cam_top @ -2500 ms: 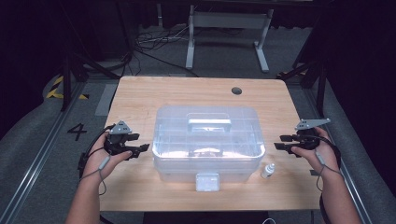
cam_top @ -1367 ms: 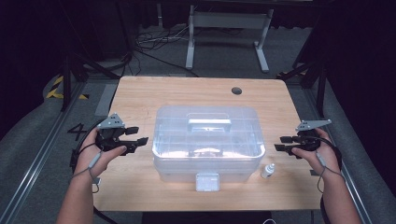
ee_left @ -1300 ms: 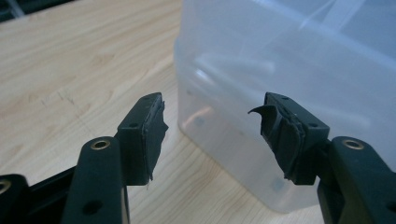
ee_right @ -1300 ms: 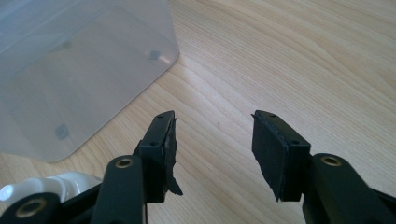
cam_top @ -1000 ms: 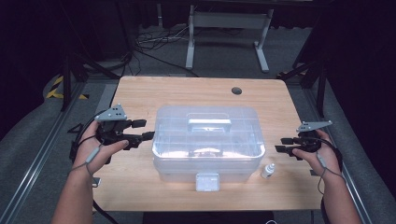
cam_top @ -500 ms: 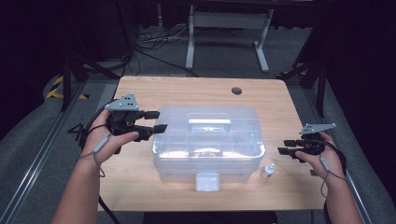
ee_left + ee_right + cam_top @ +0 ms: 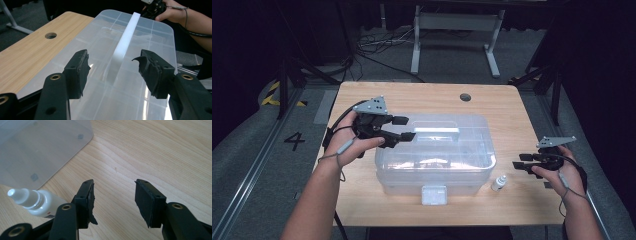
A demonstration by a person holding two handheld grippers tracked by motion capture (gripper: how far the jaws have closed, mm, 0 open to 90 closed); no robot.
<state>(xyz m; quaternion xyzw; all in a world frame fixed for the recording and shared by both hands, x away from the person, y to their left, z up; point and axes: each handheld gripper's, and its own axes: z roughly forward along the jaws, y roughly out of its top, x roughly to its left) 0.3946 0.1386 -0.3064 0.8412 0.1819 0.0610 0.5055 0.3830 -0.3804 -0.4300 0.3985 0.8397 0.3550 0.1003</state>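
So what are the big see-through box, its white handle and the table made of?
The big see-through box looks like clear, glossy plastic: you can see through it and light glints off its lid. Its white handle seems to be smooth, matte plastic. The table looks like pale wood or a wood-look board, with grain lines showing.

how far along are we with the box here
Early. Nothing looks done: the clear box sits closed, latch down, small bottle beside it. In hand: the left gripper, open, hovers over the lid's handle. The right gripper waits open, empty. Gripping and opening remain.
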